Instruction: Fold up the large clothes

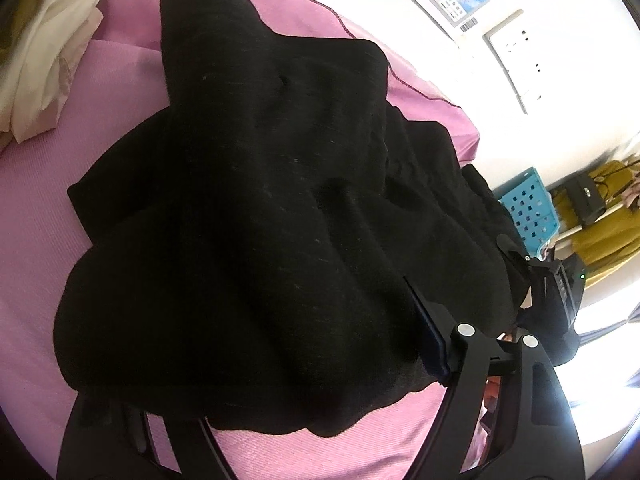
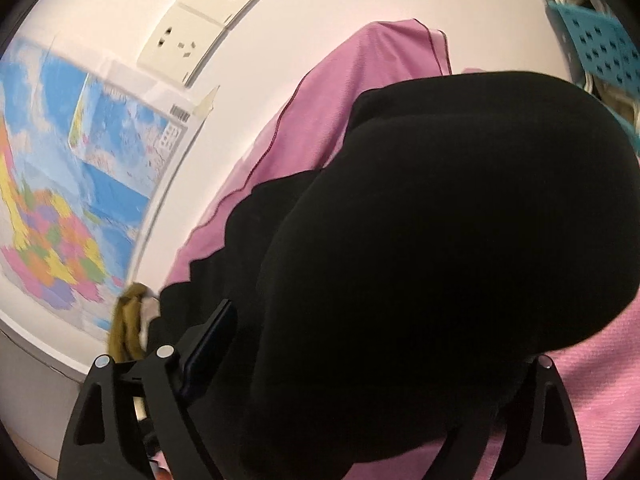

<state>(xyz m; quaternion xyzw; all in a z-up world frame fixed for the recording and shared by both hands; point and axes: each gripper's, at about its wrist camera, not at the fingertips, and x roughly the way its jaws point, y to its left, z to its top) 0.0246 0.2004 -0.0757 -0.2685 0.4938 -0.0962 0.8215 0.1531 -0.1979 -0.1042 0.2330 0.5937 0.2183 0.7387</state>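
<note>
A large black garment (image 1: 260,208) lies bunched on a pink-covered surface (image 1: 36,248), with one long part reaching to the far edge. My left gripper (image 1: 280,364) is at its near hem; the fabric drapes between and over the fingers (image 1: 430,332), and the left finger is hidden under it. In the right wrist view the same black garment (image 2: 440,240) bulges up between my right gripper (image 2: 372,344) fingers (image 2: 208,336), covering the right finger. The jaws stand wide apart in both views. The right gripper also shows in the left wrist view (image 1: 556,280), at the garment's right edge.
White and olive cloth (image 1: 44,44) lies at the far left of the pink cover. A blue perforated basket (image 1: 528,208) stands past the right edge. A wall with a map (image 2: 60,200) and sockets (image 2: 192,28) is behind. Yellow-green fabric (image 1: 608,232) hangs at right.
</note>
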